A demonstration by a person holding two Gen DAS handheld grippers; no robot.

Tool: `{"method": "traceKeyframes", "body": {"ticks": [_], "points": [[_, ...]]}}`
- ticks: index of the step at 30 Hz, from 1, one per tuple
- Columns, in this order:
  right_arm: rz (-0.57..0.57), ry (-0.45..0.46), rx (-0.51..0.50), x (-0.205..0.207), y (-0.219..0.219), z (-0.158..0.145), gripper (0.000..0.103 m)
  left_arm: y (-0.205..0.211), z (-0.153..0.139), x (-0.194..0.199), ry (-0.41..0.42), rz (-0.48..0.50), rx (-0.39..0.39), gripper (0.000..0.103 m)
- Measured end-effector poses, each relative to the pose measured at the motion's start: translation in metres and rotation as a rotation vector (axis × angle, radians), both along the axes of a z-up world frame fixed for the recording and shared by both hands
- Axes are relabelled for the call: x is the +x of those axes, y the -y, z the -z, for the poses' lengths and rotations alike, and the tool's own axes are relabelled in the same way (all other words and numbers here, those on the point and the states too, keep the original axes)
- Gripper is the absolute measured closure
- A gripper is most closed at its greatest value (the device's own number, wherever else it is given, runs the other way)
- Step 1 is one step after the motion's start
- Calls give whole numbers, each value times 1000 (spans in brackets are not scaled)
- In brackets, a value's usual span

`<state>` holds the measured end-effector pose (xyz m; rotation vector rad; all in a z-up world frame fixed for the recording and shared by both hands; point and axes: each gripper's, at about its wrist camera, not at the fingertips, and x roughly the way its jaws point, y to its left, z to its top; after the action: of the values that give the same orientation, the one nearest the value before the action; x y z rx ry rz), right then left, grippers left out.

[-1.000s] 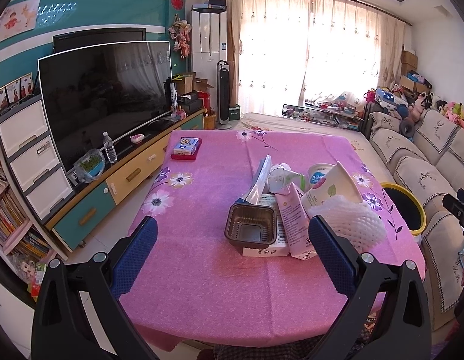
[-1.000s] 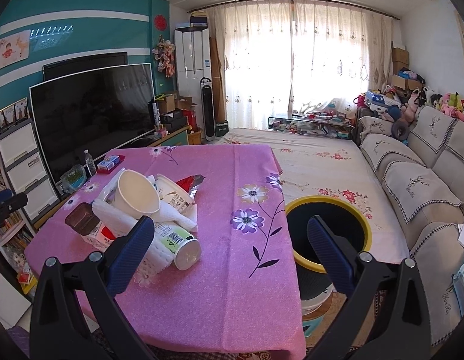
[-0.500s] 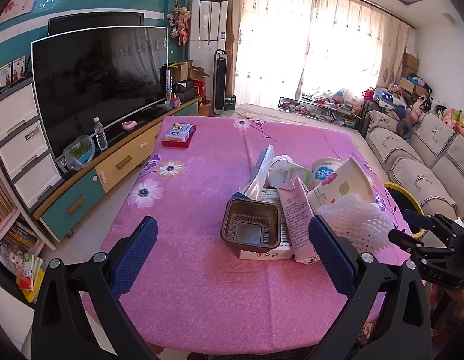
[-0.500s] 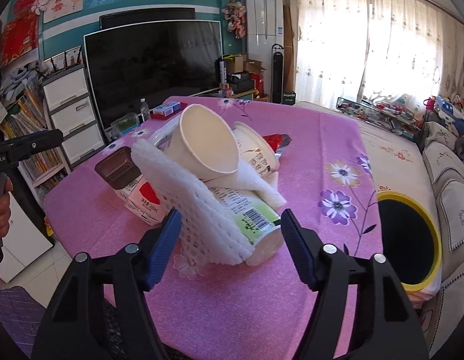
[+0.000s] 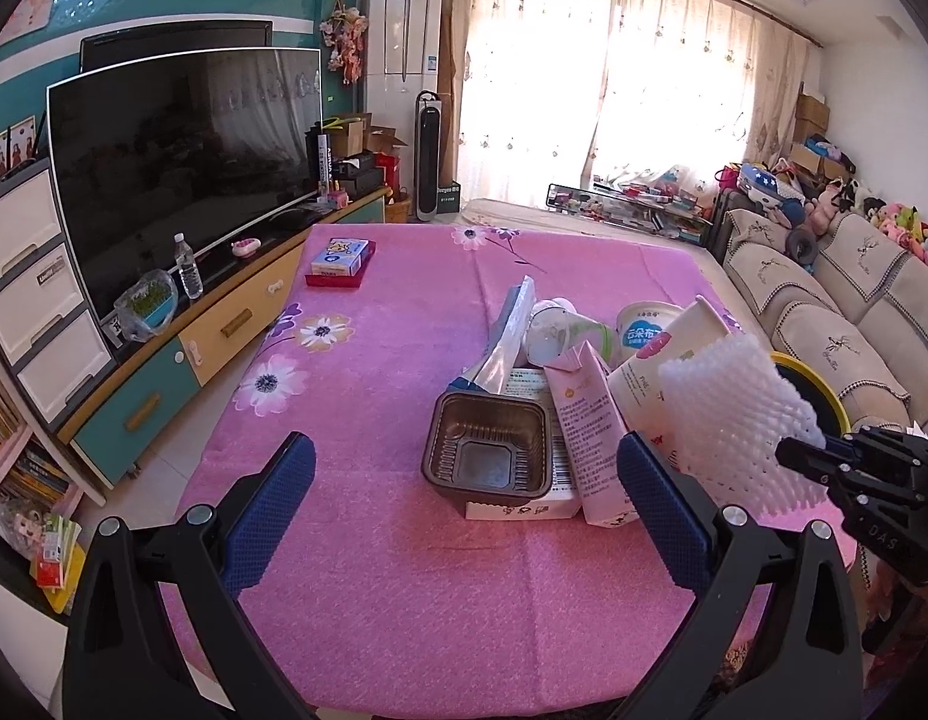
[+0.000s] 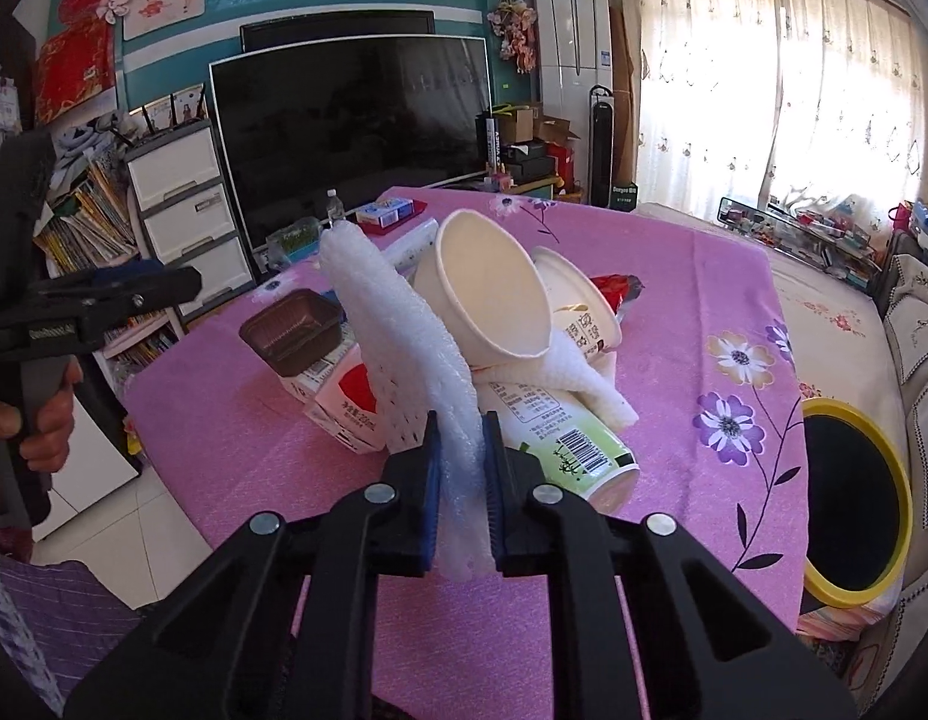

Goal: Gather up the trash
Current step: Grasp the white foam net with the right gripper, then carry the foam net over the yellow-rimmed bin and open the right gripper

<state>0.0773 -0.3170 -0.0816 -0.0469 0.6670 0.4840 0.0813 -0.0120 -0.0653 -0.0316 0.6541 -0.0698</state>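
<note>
Foam netting (image 6: 404, 354), white, pinched at its near end between the closed pads of the right gripper (image 6: 462, 468); the sheet rises up and away over the trash pile on the pink tablecloth (image 6: 691, 276). Behind it: white paper cup (image 6: 490, 285) on its side, a second paper bowl (image 6: 577, 312), a green-labelled tub (image 6: 559, 441) lying flat, a brown plastic tray (image 5: 486, 450) sitting on a flat box, a pink carton (image 5: 589, 438) leaning beside it. Left gripper (image 5: 464, 510) hangs spread wide above the table's near edge, holding nothing. Yellow-rimmed bin (image 6: 853, 498) stands just off the table's right side.
</note>
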Motion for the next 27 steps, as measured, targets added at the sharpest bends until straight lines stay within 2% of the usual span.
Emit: {"method": "traceKeyframes", "body": {"ticks": [5,10,16,20,25,27], "points": [[112,65,34,-5,35,-24,91,5,1,-1,1,16,12,4],[360,67,13,11,100,-25,90,10,-1,-3,2,30,18,4],[650,-32,-69,51,181,7,88,19,-1,-2,0,52,30,4],[743,-120,-93,77,217,36,87,31,0,2,-8,71,38,4],[822,-185,-102,100,247,69,86,46,4,8,-23,101,47,4],[845,-196,-78,105,257,75,70,52,4,12,-31,112,53,4]]}}
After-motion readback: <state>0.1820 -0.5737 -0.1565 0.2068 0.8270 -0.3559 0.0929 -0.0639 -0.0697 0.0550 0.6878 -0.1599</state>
